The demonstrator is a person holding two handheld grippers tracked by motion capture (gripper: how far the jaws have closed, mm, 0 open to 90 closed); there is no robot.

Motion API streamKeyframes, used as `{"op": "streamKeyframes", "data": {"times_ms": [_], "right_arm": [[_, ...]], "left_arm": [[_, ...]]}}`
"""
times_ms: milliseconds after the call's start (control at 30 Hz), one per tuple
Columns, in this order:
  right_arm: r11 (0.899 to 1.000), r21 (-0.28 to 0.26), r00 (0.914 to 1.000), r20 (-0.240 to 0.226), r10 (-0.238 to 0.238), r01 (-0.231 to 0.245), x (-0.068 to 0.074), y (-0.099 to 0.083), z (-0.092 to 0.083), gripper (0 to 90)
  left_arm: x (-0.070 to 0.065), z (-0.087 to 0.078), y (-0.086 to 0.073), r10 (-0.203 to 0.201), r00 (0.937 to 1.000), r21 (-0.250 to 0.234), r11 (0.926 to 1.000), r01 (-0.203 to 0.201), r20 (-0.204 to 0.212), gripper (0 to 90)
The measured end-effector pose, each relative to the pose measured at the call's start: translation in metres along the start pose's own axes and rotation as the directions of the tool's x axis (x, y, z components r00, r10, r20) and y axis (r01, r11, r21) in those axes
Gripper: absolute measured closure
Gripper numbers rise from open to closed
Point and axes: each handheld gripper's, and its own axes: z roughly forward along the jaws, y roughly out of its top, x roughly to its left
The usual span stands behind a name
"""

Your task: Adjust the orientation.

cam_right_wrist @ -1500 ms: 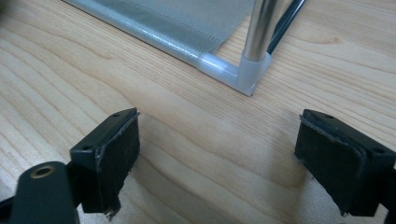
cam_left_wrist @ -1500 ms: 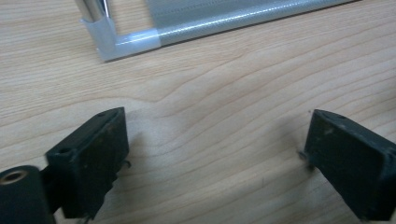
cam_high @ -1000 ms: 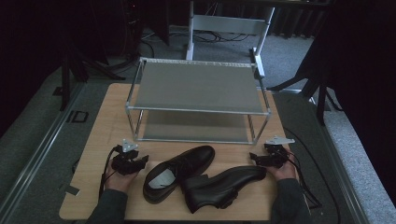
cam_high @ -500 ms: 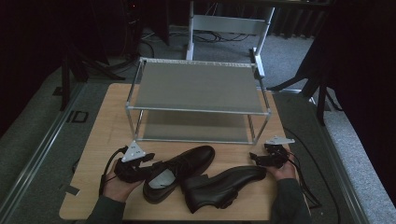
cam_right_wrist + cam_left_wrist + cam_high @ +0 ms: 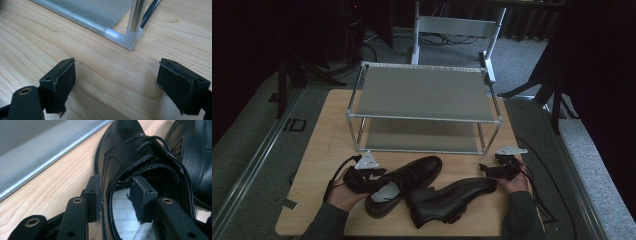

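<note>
Two black leather lace-up shoes lie on the wooden table (image 5: 327,135) in front of a two-shelf metal rack (image 5: 424,92). My left gripper (image 5: 374,175) is at the heel opening of the left shoe (image 5: 417,172). In the left gripper view my left gripper (image 5: 116,187) straddles that shoe's (image 5: 122,147) side wall, one pad outside and one inside over the white insole. Its jaws have just been closing, and a gap still shows at the inner pad. The other shoe (image 5: 457,195) lies to the right. My right gripper (image 5: 484,169) is open over bare wood (image 5: 100,72).
The rack's front right foot (image 5: 130,37) stands just beyond my right gripper. The second shoe's side (image 5: 197,157) lies close on the right of the held-over shoe. Cables trail from both grippers. A metal chair frame (image 5: 457,25) stands behind the table.
My left gripper has moved right and slightly up from beside the shoe to its heel opening, with its jaws narrowing around the side wall. The right gripper has stayed put.
</note>
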Motion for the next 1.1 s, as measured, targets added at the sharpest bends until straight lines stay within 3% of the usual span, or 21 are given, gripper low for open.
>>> {"op": "streamKeyframes", "data": {"times_ms": [167, 367, 500, 633, 833, 867, 1100], "right_arm": [[1.000, 0.000, 1.0000, 0.000, 0.000, 0.000, 0.000, 0.000, 0.000, 15.0], [1.000, 0.000, 1.0000, 0.001, 0.000, 0.000, 0.000, 0.000, 0.000, 15.0], [1.000, 0.000, 1.0000, 0.000, 0.000, 0.000, 0.000, 0.000, 0.000, 15.0], [1.000, 0.000, 1.0000, 0.000, 0.000, 0.000, -0.001, 0.000, 0.000, 15.0], [1.000, 0.000, 1.0000, 0.000, 0.000, 0.000, -0.001, 0.000, 0.000, 15.0], [1.000, 0.000, 1.0000, 0.000, 0.000, 0.000, -0.001, 0.000, 0.000, 15.0], [1.000, 0.000, 1.0000, 0.000, 0.000, 0.000, -0.001, 0.000, 0.000, 15.0]], "left_arm": [[0.002, 0.007, 0.009, 0.031, 0.9995, 0.041, 0.9987, -0.031, 0.009, 65.4], [-0.003, 0.009, 0.012, 0.068, 0.9966, 0.056, 0.9963, -0.065, -0.046, 77.5], [-0.002, 0.005, 0.010, 0.051, 0.9967, 0.037, 0.9981, -0.048, -0.063, 80.9], [0.002, -0.007, 0.005, 0.006, 0.9953, 0.006, 1.0000, -0.005, -0.096, 82.6], [0.012, -0.027, -0.007, -0.064, 0.9849, -0.053, 0.9970, 0.056, -0.161, 82.8], [0.017, -0.035, -0.015, -0.107, 0.9738, -0.083, 0.9923, 0.092, -0.201, 82.8], [0.028, -0.043, -0.038, -0.201, 0.9259, -0.127, 0.9775, 0.169, -0.320, 83.0]]}}
